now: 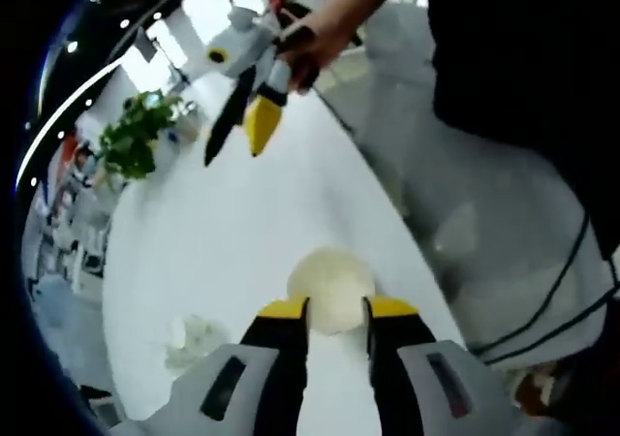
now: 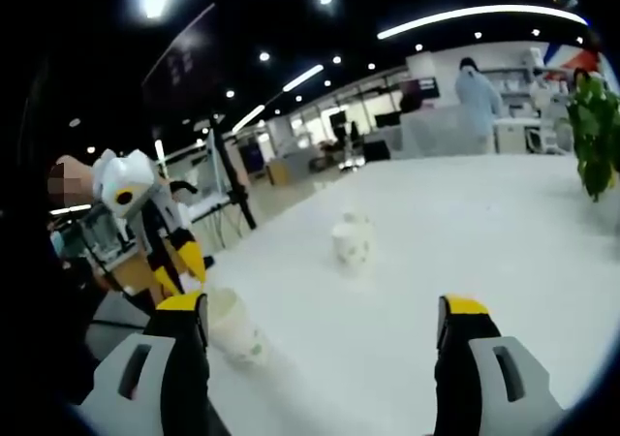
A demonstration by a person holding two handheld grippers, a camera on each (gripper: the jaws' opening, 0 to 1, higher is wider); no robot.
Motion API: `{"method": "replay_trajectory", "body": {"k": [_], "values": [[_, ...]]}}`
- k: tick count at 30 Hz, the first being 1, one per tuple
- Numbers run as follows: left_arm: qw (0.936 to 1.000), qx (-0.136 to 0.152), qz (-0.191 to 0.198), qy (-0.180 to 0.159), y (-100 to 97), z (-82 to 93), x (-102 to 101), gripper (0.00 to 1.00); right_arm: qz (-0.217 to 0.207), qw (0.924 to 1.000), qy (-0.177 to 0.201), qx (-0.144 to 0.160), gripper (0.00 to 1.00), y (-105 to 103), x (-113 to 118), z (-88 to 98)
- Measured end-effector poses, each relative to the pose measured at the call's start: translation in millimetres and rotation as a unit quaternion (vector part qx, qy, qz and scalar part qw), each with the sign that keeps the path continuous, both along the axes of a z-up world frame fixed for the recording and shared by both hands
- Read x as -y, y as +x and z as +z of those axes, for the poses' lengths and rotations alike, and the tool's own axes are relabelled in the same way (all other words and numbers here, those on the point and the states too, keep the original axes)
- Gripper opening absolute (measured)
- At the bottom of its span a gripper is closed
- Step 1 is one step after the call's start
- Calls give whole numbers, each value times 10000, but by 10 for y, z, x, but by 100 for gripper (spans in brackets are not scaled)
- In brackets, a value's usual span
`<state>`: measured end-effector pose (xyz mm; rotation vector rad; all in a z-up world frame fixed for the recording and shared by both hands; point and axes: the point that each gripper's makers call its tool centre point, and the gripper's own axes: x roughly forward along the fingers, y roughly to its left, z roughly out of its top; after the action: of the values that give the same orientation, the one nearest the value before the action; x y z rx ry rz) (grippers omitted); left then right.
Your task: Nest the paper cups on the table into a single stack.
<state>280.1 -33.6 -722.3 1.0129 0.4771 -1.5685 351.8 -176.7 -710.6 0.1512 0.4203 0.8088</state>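
Observation:
A white paper cup (image 1: 329, 291) stands near the table's edge, seen from above. My left gripper (image 1: 339, 310) hovers over it, open, with a yellow tip on each side of the rim. The right gripper view shows this cup (image 2: 232, 327) below the left gripper (image 2: 182, 269), not touching. Another patterned cup (image 2: 354, 244) stands mid-table, perhaps with one more right behind it; it shows blurred in the left gripper view (image 1: 194, 339). My right gripper (image 2: 325, 310) is wide open and holds nothing. It appears held in a hand (image 1: 234, 150) over the far part of the table.
The white table (image 1: 223, 233) has a curved edge close to the near cup. A green plant (image 1: 136, 136) stands at its far end, also in the right gripper view (image 2: 596, 136). A person in dark clothes (image 1: 513, 58) and cables are beside the table.

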Motion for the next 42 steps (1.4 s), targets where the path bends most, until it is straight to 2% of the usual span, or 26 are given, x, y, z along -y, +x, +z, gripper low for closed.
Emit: {"method": "replay_trajectory", "body": {"k": [7,14,17,20,21,24,25,27,31,33,35,36,39,42], "values": [[9957,-113,692,-606,161,134,37,31,-44,10000,-14,-4,96,10,13,17],[9800,-364,1499,-1255,298,276,-7,39,-74,10000,-51,-42,96,-23,38,5],[9685,-401,1937,-1511,398,319,-62,47,-82,9999,-67,-62,96,-58,37,4],[9618,-167,2158,-1676,497,378,-122,57,-78,9999,-84,-81,96,-81,38,-10],[9604,-129,2189,-1722,511,396,-139,58,-76,9999,-87,-88,96,-87,38,-11],[9502,-212,2398,-1981,559,477,-177,57,-85,9999,-100,-102,96,-99,35,-14],[9487,-210,2436,-2006,571,486,-191,58,-87,9999,-98,-103,96,-99,35,-12],[9417,-225,2633,-2084,618,497,-229,61,-77,9999,-102,-111,96,-107,30,-12],[9185,-353,3116,-2409,697,548,-283,72,-45,9998,-149,-106,96,-107,19,-16],[9106,-379,3272,-2498,734,554,-324,78,-60,9998,-128,-112,97,-106,17,1],[9015,-530,3437,-2576,746,543,-358,84,-54,9998,-138,-98,97,-106,9,11],[8988,-509,3503,-2585,762,537,-384,89,-44,9998,-149,-99,96,-108,4,11],[8954,-446,3582,-2605,777,535,-423,95,-20,9998,-158,-105,96,-115,-7,10],[8851,-400,3745,-2733,824,554,-473,100,22,9997,-208,-144,96,-114,-20,-13]]}}
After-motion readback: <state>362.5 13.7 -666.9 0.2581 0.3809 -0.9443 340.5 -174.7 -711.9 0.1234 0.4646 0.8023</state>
